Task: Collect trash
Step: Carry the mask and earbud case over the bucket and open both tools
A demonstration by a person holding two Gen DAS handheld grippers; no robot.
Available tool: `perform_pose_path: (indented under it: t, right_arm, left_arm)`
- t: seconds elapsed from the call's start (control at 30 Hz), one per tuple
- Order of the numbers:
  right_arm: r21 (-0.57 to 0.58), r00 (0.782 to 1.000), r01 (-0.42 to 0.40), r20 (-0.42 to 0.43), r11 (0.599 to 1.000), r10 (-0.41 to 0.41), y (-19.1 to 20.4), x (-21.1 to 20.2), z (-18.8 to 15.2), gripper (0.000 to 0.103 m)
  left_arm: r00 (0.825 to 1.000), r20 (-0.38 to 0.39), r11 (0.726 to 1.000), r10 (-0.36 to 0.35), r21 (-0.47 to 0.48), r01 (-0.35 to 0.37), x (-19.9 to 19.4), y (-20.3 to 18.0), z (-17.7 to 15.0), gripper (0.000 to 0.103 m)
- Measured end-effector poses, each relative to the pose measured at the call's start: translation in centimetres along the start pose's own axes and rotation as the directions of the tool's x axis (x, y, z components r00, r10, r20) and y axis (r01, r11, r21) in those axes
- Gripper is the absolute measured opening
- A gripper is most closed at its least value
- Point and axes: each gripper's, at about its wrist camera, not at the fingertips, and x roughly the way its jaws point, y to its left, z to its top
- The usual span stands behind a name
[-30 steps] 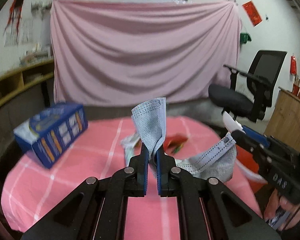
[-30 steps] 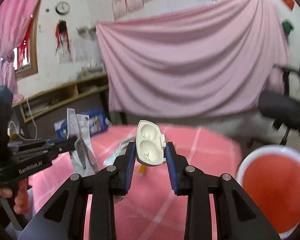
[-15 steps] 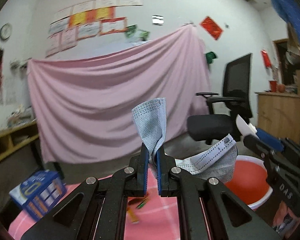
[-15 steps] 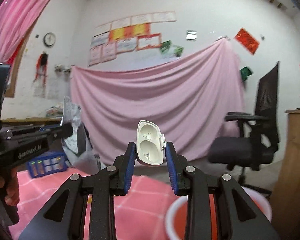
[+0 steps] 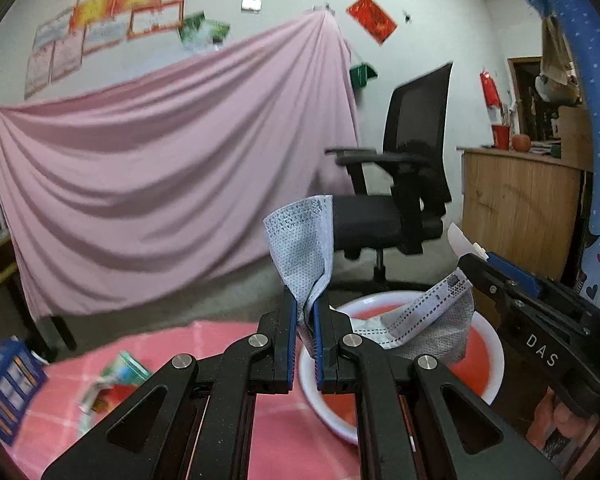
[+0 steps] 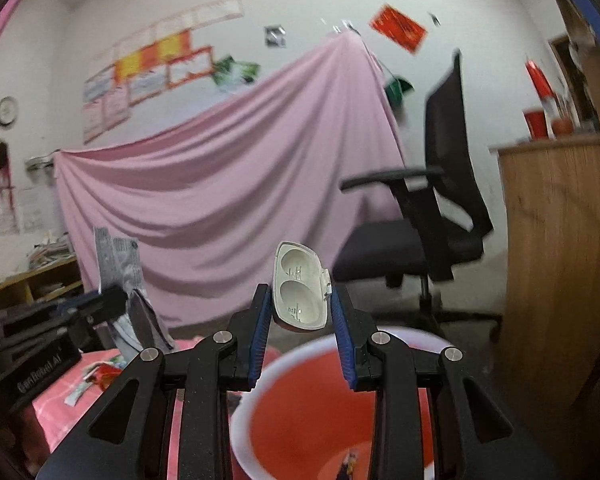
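Note:
My left gripper [image 5: 304,312] is shut on a grey-blue face mask [image 5: 300,244], which drapes right over the red basin with a white rim [image 5: 496,356] beside the pink-clothed table [image 5: 180,344]. My right gripper [image 6: 300,312] is shut on a white plastic blister shell [image 6: 298,288] and holds it above the same basin [image 6: 252,392]. The right gripper also shows at the right of the left wrist view [image 5: 472,260]. The left gripper with the mask shows at the left of the right wrist view [image 6: 116,292].
Wrappers [image 5: 112,380] and a blue box [image 5: 4,392] lie on the table. A black office chair [image 5: 404,200] stands behind the basin, a wooden counter [image 5: 520,208] to its right. A pink sheet [image 5: 160,176] covers the back wall.
Both grippers have swung right, away from the table's middle, carrying the mask and the shell. The red basin has come beneath them.

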Motion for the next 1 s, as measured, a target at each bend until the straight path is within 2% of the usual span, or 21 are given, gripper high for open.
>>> perform_pose_path:
  t: [0.17,0.3,0.57,0.67,0.7,0.73,0.77,0.83,0.97,1.0]
  right_arm:
    - [0.045,0.993,0.048,-0.108,0.998,-0.043,-1.8,1.5,-0.9,0.028]
    - [0.065,0.983,0.07,-0.173,0.995,-0.058,-2.7,2.4,-1.3,0.028]
    - [0.088,0.961,0.085,-0.27,0.992,-0.059,-3.8,3.4,-1.9,0.029]
    - [0.102,0.959,0.094,-0.276,0.99,-0.062,-4.1,3.3,-1.9,0.029]
    - [0.105,0.959,0.097,-0.277,0.99,-0.064,-4.2,3.3,-1.9,0.029]
    - [0.106,0.958,0.099,-0.278,0.989,-0.066,-4.2,3.3,-1.9,0.029]
    - [0.106,0.958,0.101,-0.279,0.989,-0.068,-4.2,3.2,-1.9,0.029]
    - [0.103,0.958,0.104,-0.277,0.989,-0.072,-4.1,3.2,-1.8,0.029]
    - [0.095,0.965,0.108,-0.249,0.99,-0.081,-4.0,3.0,-1.5,0.038]
    - [0.092,0.968,0.107,-0.239,0.99,-0.082,-3.8,2.9,-1.3,0.038]
  left_arm:
    - [0.992,-0.12,0.999,-0.025,-0.037,0.02,3.7,-1.0,0.0,0.005]
    - [0.973,-0.212,0.993,-0.089,-0.092,0.071,6.4,-1.2,0.1,0.006]
    - [0.94,-0.31,0.978,-0.144,-0.187,0.088,9.3,-0.8,0.1,0.007]
    - [0.926,-0.336,0.97,-0.171,-0.223,0.098,9.6,-0.3,0.0,0.015]
    - [0.923,-0.341,0.968,-0.177,-0.232,0.1,9.7,-0.2,-0.1,0.022]
    - [0.922,-0.343,0.966,-0.179,-0.238,0.099,9.8,0.0,0.0,0.029]
    - [0.924,-0.34,0.965,-0.178,-0.243,0.097,9.7,0.1,0.0,0.031]
    - [0.924,-0.338,0.964,-0.178,-0.248,0.095,9.4,0.5,-0.2,0.033]
    - [0.933,-0.32,0.964,-0.167,-0.251,0.087,8.4,1.3,-0.7,0.034]
    - [0.938,-0.306,0.964,-0.162,-0.254,0.084,8.1,1.6,-0.5,0.039]
